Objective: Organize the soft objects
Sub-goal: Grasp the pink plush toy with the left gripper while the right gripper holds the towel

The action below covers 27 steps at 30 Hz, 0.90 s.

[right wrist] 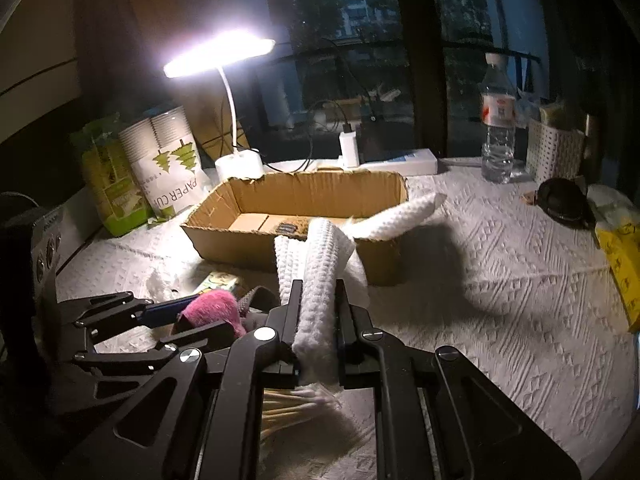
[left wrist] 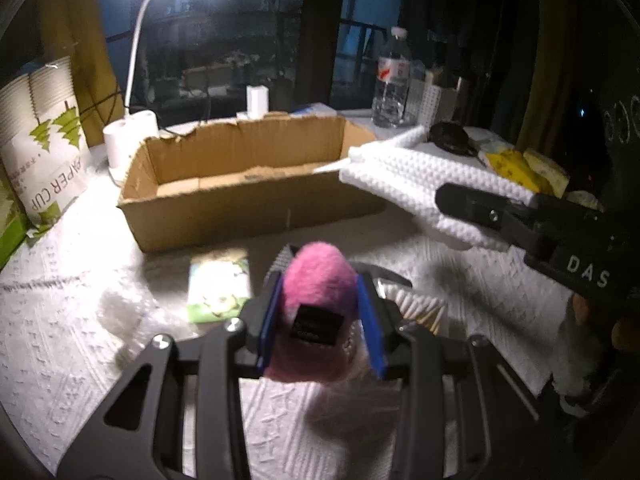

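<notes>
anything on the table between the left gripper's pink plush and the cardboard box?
Yes. In the left wrist view a small green tissue pack lies flat on the white table cover, between the pink plush and the cardboard box.

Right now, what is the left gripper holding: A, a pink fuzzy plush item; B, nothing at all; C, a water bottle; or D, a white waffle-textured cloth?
A: the left gripper has its jaws closed on the pink fuzzy plush item, while the white waffle-textured cloth is pinched in the right gripper, near the cardboard box.
</notes>
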### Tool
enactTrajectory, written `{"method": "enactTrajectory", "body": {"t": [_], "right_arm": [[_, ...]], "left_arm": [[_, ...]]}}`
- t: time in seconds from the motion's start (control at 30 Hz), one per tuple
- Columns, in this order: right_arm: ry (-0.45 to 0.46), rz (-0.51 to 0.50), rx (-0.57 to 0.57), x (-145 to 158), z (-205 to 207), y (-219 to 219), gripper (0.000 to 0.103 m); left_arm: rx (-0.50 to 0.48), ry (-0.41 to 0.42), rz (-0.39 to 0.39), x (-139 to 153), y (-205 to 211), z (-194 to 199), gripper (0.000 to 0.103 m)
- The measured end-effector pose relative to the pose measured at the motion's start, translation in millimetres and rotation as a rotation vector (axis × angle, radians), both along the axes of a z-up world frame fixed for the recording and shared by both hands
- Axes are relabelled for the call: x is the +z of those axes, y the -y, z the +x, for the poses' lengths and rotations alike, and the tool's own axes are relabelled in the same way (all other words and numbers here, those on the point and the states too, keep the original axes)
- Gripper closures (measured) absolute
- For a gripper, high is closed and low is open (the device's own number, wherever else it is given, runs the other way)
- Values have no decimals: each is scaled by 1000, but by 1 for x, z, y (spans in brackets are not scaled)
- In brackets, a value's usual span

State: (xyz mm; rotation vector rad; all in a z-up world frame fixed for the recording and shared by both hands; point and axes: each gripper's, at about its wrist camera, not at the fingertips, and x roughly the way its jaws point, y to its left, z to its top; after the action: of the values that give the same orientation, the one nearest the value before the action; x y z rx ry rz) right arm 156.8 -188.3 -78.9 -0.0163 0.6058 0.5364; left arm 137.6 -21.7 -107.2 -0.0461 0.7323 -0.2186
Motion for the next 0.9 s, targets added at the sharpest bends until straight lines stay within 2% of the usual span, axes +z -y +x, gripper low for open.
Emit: {"method": "enactTrajectory", "body": {"t": [0.53, 0.9], "right_arm": [[65, -20, 9, 31, 10, -23, 90], [86, -29, -4, 46, 31, -33, 90]], "left_arm": [[59, 122, -22, 46, -47, 3, 65], [103, 188, -15, 72, -74, 24, 65]]}}
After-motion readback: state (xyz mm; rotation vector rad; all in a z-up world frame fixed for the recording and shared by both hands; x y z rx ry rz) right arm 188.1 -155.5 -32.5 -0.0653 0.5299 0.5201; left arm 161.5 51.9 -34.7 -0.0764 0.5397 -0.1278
